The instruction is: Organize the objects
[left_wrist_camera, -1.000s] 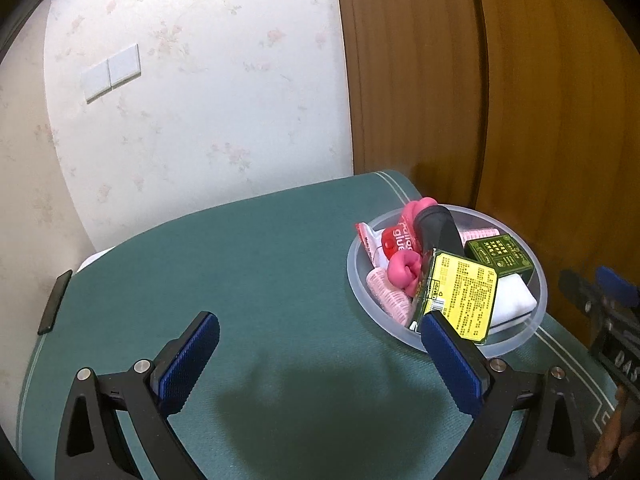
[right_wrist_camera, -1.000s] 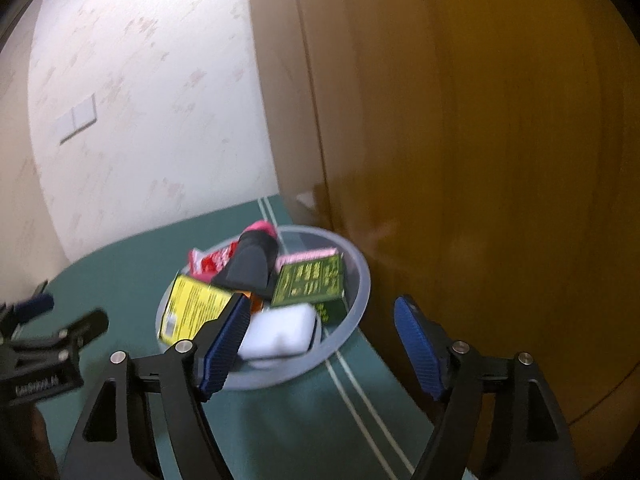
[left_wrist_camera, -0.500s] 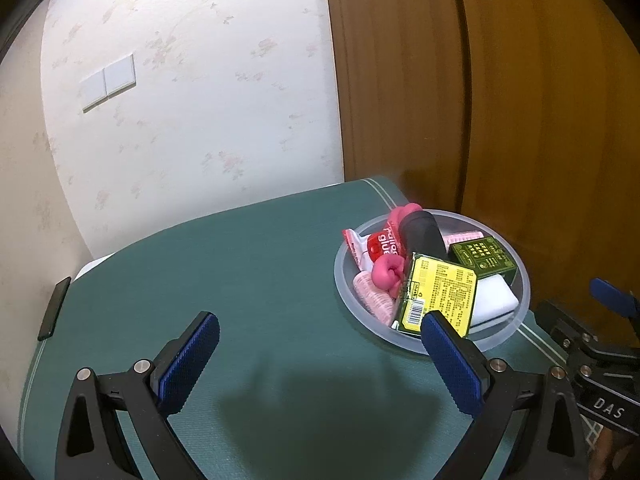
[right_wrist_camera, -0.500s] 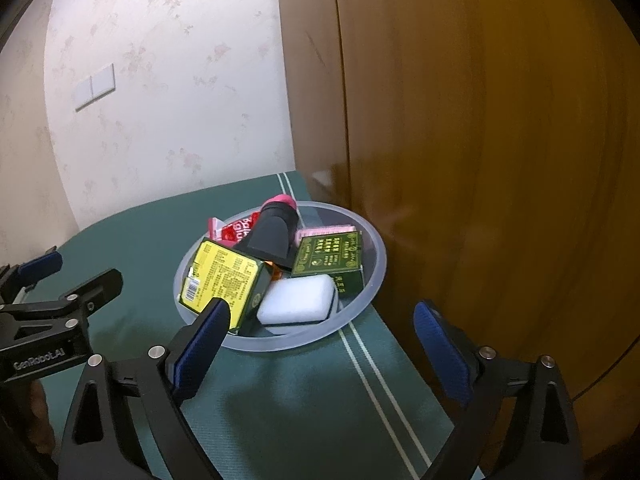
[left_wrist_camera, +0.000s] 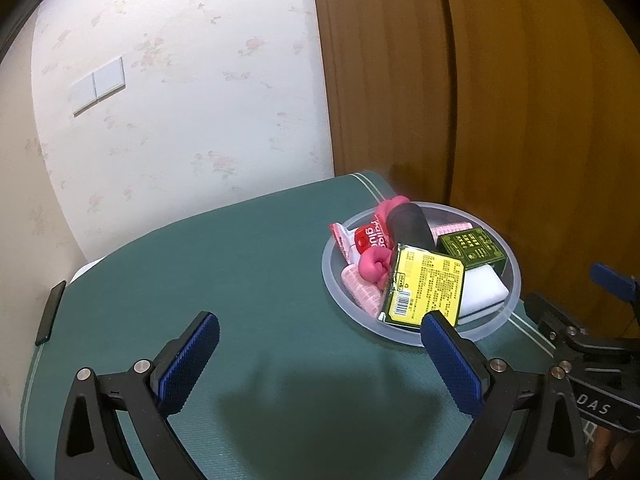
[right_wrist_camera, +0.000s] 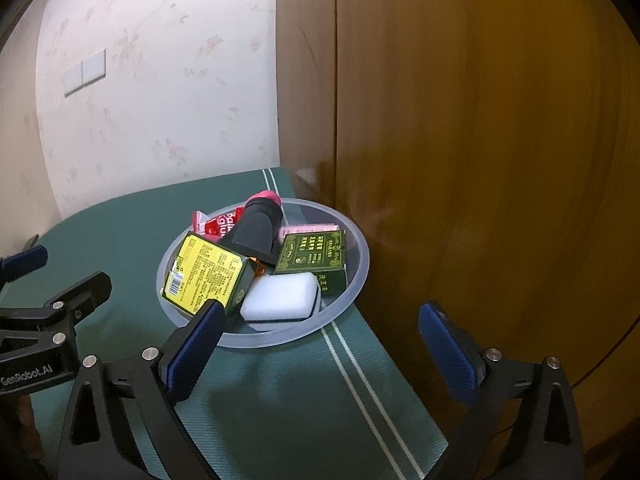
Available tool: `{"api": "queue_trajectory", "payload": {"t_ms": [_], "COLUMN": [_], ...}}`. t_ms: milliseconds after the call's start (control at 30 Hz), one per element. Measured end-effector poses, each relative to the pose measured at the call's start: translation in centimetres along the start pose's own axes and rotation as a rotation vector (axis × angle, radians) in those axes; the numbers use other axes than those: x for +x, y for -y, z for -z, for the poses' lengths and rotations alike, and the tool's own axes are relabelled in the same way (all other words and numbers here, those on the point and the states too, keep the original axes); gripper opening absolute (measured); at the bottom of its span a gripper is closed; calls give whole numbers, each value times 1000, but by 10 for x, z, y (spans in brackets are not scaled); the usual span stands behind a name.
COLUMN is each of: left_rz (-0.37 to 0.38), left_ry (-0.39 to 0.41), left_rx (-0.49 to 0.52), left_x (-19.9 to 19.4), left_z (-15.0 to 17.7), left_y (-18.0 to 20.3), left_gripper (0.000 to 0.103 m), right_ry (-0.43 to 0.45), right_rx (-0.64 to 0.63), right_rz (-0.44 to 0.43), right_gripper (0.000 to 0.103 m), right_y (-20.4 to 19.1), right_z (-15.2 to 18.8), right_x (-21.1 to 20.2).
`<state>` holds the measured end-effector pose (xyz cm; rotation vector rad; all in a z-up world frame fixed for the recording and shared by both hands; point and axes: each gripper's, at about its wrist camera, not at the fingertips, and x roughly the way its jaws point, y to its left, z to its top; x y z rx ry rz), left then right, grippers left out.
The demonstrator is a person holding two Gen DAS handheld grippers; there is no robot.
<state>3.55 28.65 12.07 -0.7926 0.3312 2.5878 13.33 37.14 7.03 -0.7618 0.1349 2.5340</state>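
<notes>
**Both hand-held grippers wide open short of a full bowl**

While nothing is held by either, the right hand-held gripper (right_wrist_camera: 316, 344) stands with its jaws at their widest, having just been opening, and only bare counter (right_wrist_camera: 280, 400) and the bowl's near rim lie between its blue pads. The left hand-held gripper (left_wrist_camera: 320, 354) is likewise spread wide and empty, over plain green counter.

Just ahead of the right hand-held gripper, slightly to its left, sits the translucent bowl (right_wrist_camera: 352, 288), its near rim almost at the left fingertip. From the left hand-held gripper the same bowl (left_wrist_camera: 514, 280) lies ahead and off to the right, past its right fingertip. I judge the right hand the nearer and better lined up for any pick.

Nearest inside the bowl is the white sponge block (right_wrist_camera: 280, 296), lying flat, its long axis across the right hand-held gripper's line of reach. Left of it the yellow-labelled box (right_wrist_camera: 208, 276) is propped at a tilt, its barcode end low and toward the left pad. Beyond the sponge the dark green box (right_wrist_camera: 314, 254) leans with its face up. Farther still, the black tube with a pink cap (right_wrist_camera: 258, 228) runs away from the hand-held gripper, cap at the far end, so its long axis lies roughly along the reach. A red glue packet (right_wrist_camera: 218, 222) shows behind it.

Beside the bowl on the right rises a wooden panel (right_wrist_camera: 480, 160), leaving little room on that side.
</notes>
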Motion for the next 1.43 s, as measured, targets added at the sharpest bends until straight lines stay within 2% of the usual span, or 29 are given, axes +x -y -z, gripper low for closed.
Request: {"api": "queue_trajectory", "payload": {"t_ms": [600,1433], "left_rz": [12,4], "left_ry": [-41,-50], "left_rx": [6,19], "left_x": [8,6], "left_z": [3,8], "left_y": [5,0], "left_gripper": [103,103], "right_ry": [-12,-39], "right_rx": [-3,-3], "right_rz": [13,-7], "right_gripper": [99,99], "right_y": [1,-6], "right_z": [2,10], "right_x": [6,8]}}
